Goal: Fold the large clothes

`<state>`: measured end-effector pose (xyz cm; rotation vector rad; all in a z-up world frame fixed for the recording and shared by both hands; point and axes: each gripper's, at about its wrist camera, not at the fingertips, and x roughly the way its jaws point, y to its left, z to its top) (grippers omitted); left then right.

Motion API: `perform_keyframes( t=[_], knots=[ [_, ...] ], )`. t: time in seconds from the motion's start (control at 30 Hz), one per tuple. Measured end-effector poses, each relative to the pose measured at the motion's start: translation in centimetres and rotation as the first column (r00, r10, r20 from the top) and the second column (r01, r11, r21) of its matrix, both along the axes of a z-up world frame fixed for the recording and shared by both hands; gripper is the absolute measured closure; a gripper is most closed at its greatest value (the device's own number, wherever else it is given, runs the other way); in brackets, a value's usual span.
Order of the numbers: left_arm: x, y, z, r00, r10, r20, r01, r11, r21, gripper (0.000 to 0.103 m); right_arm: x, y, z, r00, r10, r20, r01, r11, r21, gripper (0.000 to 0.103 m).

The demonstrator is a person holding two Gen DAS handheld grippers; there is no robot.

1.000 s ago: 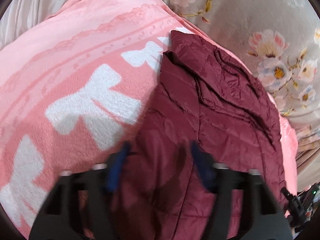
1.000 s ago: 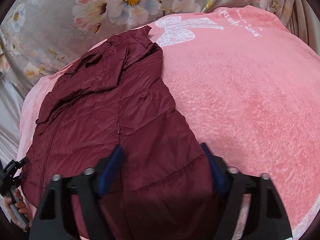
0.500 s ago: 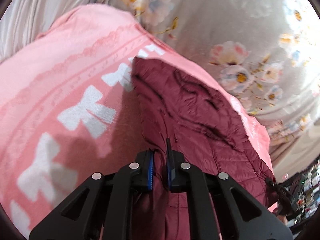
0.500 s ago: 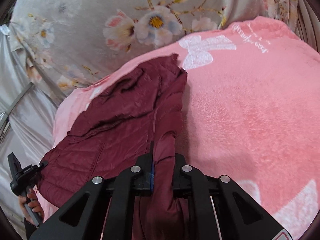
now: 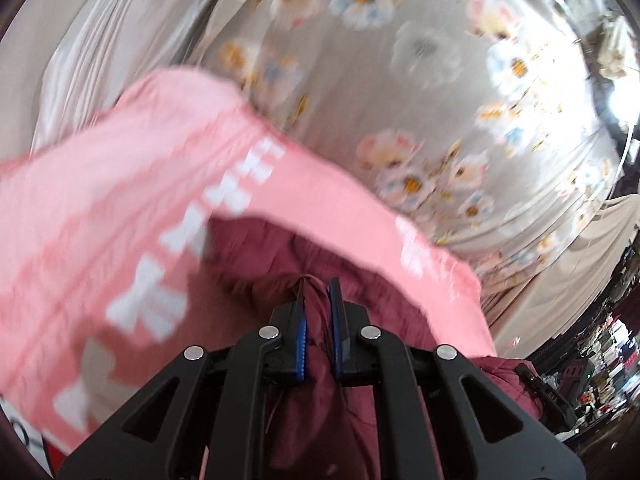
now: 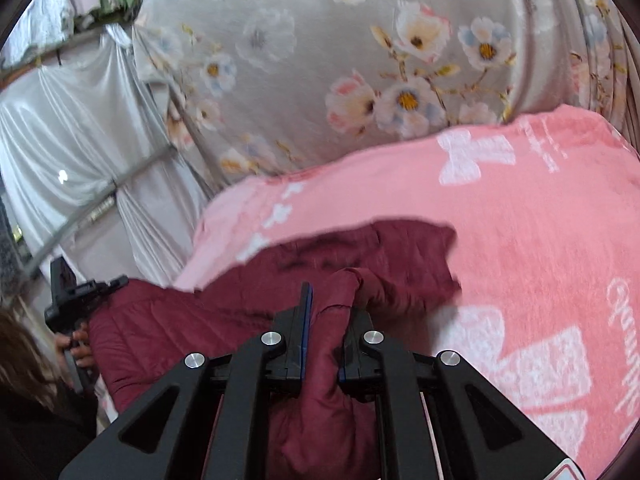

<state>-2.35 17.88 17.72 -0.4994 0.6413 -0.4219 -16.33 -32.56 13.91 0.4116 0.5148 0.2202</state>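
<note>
Since the earlier frames both grippers have closed on the near hem and risen, dragging the maroon puffer jacket (image 6: 360, 256) up off the surface, and the view now takes in more of the backdrop. The left gripper (image 5: 318, 312) is pinching a gathered ridge of jacket fabric between its blue pads, and the right gripper (image 6: 324, 320) is likewise pressed together on a thick bunch of the same hem. The jacket lies on the pink blanket (image 6: 540, 240) that covers the bed, its far end with the collar still resting toward the bed's far edge, its near end hanging from the two tools. Progress appears early: the hem is lifted but not yet carried over, so the lengthwise fold, any sleeve tucking and the final smoothing seem to remain. Behind the bed hangs a floral curtain (image 6: 320, 60), beside it a white drape (image 6: 80, 128). Seen from the right wrist, the person's hand (image 6: 78, 346) grips the left tool's handle. Nothing visibly obstructs the fold; the blanket's surface ahead is bare.
</note>
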Motion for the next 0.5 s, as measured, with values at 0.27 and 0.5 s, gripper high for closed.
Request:
perform_keyframes(
  t=[0.27, 0.5],
  knots=[
    [12.7, -3.7, -1.9, 0.991, 0.131, -0.035, -0.123, 0.978, 0.17, 0.094, 13.3, -6.3, -3.5, 0.982, -0.171, -0.086, 0.185, 0.963, 0.194, 0.093],
    [21.9, -6.6, -6.9, 0.959, 0.259, -0.112, -0.211, 0.923, 0.322, 0.091, 20.4, -8.0, -7.6, 0.971, -0.213, -0.112, 0.237, 0.927, 0.29, 0.088]
  ],
)
